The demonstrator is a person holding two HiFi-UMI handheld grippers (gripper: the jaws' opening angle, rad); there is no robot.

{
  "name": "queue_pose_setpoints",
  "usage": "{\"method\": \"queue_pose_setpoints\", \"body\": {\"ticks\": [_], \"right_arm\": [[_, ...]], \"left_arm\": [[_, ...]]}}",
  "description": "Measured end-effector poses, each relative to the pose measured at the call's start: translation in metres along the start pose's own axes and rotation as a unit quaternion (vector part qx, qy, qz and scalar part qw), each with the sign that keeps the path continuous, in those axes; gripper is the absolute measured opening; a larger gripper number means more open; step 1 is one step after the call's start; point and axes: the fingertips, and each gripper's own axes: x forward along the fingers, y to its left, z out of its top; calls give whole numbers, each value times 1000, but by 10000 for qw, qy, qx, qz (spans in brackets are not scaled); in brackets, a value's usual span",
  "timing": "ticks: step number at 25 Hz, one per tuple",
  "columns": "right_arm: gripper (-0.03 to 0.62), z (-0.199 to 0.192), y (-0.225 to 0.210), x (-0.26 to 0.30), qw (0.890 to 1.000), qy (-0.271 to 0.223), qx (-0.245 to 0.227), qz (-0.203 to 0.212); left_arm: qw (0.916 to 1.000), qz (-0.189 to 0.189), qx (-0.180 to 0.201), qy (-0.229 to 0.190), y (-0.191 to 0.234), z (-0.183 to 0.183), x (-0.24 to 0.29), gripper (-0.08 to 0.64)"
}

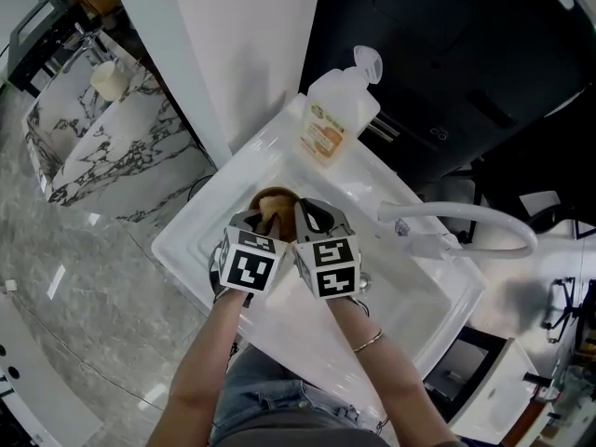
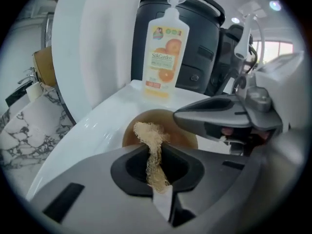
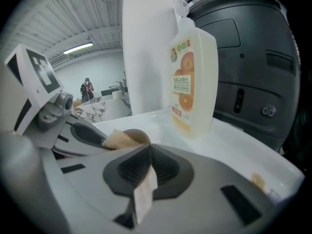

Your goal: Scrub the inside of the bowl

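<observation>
A brown bowl (image 1: 273, 196) sits in the white sink (image 1: 200, 240). My left gripper (image 1: 265, 219) is shut on a tan fibrous scrubber (image 2: 148, 133), whose free end hangs over the bowl's (image 2: 184, 136) inside. My right gripper (image 1: 313, 218) comes in from the right, close beside the left one. In the right gripper view its jaws (image 3: 147, 148) are closed and the bowl's rim (image 3: 137, 133) runs right up to their tips, so it looks pinched there. The scrubber (image 3: 119, 139) and the left gripper's fingers (image 3: 87, 133) show at that view's left.
An orange-labelled soap bottle (image 1: 335, 115) stands on the sink's far corner. The white faucet (image 1: 466, 218) arches over the right side. A black appliance (image 1: 447, 54) is behind, and a marble counter (image 1: 102, 147) lies to the left. A person (image 3: 87, 89) stands far off.
</observation>
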Motion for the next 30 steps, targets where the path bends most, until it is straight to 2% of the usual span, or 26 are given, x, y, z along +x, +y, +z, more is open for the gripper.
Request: {"method": "queue_pose_setpoints", "body": {"ticks": [7, 11, 13, 15, 17, 20, 21, 22, 24, 27, 30], "right_arm": [[20, -1, -1, 0, 10000, 14, -73, -10], [20, -1, 0, -1, 10000, -11, -60, -51], [20, -1, -1, -1, 9999, -37, -54, -79], [20, 0, -1, -1, 9999, -61, -61, -98], [20, 0, 0, -2, 9999, -43, -64, -107], [20, 2, 4, -3, 9999, -50, -101, -109], [20, 3, 5, -3, 9998, -57, -125, -113], [20, 4, 6, -3, 9998, -57, -149, -123], [20, 3, 5, -3, 9997, -43, -165, -152], [20, 2, 2, -3, 9998, -12, -117, -188], [21, 0, 0, -3, 9997, 11, -113, -210]], "left_arm": [[9963, 795, 332, -49, 31, -4, -19, 44], [9949, 934, 108, -362, 35, -1, -37, 44], [9942, 808, -302, -642, 33, 2, -46, 44], [9906, 503, -912, -891, 26, 6, -50, 44], [9832, 130, -1511, -1015, 17, 9, -46, 44], [9673, -477, -2268, -1032, -2, 12, -36, 44], [9633, -611, -2412, -1004, -8, 13, -34, 44], [9629, -670, -2440, -942, -13, 12, -31, 44], [9720, -614, -2146, -732, -21, 6, -27, 44], [9878, -382, -1439, -464, -29, -5, -23, 44], [9962, -77, -828, -257, -28, -15, -21, 44]]}}
